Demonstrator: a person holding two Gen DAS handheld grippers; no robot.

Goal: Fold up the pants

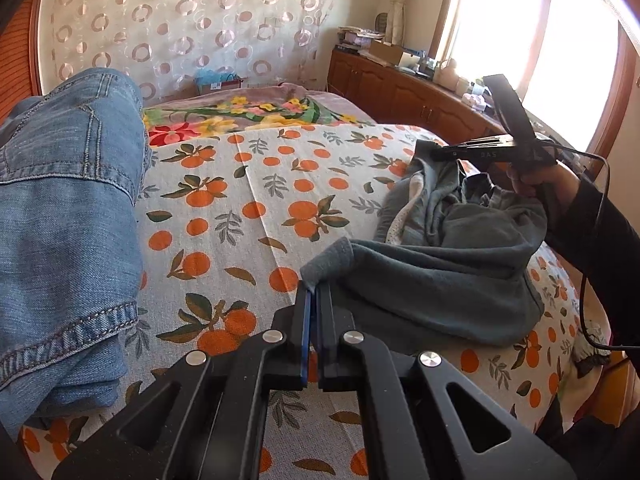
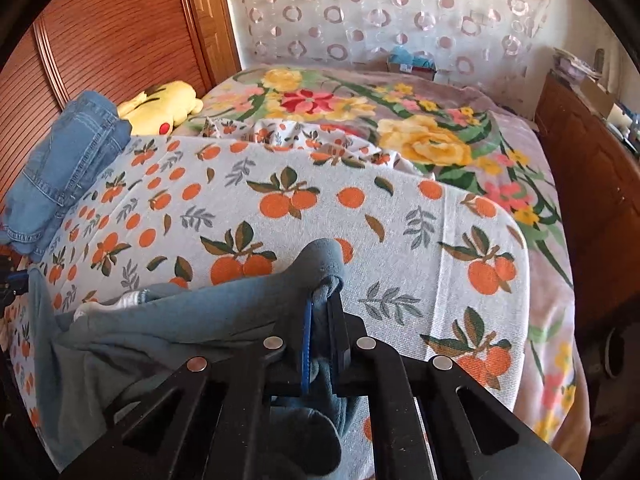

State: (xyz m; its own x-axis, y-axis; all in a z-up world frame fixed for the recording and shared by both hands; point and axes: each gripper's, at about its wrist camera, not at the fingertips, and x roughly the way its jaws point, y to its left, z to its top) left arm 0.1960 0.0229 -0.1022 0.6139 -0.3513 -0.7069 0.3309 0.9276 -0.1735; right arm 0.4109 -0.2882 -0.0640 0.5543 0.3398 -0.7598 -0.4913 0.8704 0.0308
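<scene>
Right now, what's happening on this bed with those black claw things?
A person is folding grey-green sweatpants on the orange-print bedspread. The left claw pinches one corner of the cloth; the right claw is shut on another bunch of it. The pants are still rumpled. Blue jeans lie aside.

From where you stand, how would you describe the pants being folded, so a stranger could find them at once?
Look at the bed sheet printed with oranges. On its right part lies a crumpled pair of grey-green pants, with the left gripper and the right gripper each shut on an edge. Unlike the blue jeans on the left, they are soft, plain and dull-coloured.
</scene>
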